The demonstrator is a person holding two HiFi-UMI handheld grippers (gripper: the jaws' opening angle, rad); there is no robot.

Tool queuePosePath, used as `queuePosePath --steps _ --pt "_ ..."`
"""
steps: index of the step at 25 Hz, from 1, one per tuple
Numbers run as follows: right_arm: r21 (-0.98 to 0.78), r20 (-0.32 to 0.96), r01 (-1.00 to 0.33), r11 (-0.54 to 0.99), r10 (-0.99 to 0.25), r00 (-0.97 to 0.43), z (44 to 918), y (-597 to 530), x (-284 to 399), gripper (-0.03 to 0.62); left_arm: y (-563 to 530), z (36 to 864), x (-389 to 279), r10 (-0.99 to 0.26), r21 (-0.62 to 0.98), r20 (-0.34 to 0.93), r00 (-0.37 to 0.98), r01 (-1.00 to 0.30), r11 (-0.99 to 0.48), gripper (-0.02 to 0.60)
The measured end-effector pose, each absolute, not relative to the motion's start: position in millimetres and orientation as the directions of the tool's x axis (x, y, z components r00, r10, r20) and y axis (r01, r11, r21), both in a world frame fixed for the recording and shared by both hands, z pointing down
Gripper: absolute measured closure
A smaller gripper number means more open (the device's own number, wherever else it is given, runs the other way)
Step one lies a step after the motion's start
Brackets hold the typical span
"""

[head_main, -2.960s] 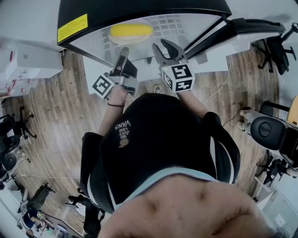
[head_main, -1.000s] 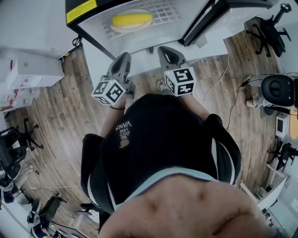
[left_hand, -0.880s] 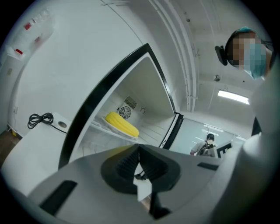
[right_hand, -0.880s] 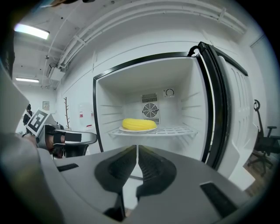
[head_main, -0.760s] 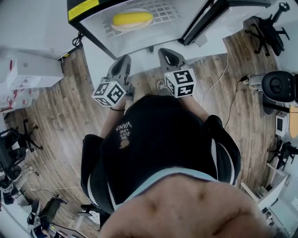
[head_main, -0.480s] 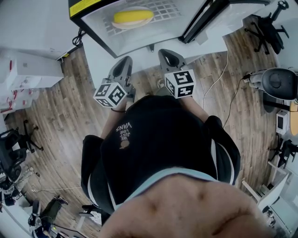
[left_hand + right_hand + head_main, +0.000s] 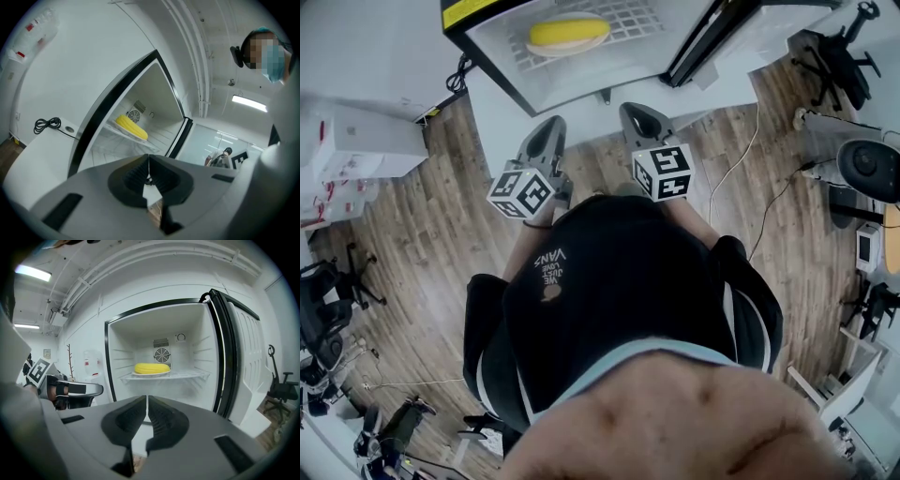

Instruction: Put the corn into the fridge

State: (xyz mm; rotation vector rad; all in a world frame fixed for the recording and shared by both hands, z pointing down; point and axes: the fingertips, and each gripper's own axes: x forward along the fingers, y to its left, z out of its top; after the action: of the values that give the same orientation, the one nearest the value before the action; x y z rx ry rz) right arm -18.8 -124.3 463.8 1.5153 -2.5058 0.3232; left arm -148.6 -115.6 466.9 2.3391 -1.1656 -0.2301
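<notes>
The yellow corn lies on a white plate on the wire shelf inside the open fridge; it also shows as corn and corn in the gripper views. My left gripper and right gripper hover side by side in front of the fridge opening, well short of the shelf. Both are shut with nothing between their jaws. The left gripper and right gripper each show jaws pressed together.
The fridge door stands swung open to the right; it appears as the door in the right gripper view. White boxes sit at the left. Office chairs and a cable lie on the wooden floor at the right.
Both grippers have drawn back from the fridge opening, away from the shelf and a little lower. The corn stays on its plate on the shelf.
</notes>
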Motion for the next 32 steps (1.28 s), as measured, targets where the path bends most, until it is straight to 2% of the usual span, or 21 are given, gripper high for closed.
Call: queuePosePath --steps 32 --pt "-0.079 0.270 -0.842 0.533 -0.802 -0.533 451.4 -91.2 11.4 0.575 -76.1 451.0 -116.4 -0.840 0.481 0.084 0.535 -0.760 -0.437 0.563"
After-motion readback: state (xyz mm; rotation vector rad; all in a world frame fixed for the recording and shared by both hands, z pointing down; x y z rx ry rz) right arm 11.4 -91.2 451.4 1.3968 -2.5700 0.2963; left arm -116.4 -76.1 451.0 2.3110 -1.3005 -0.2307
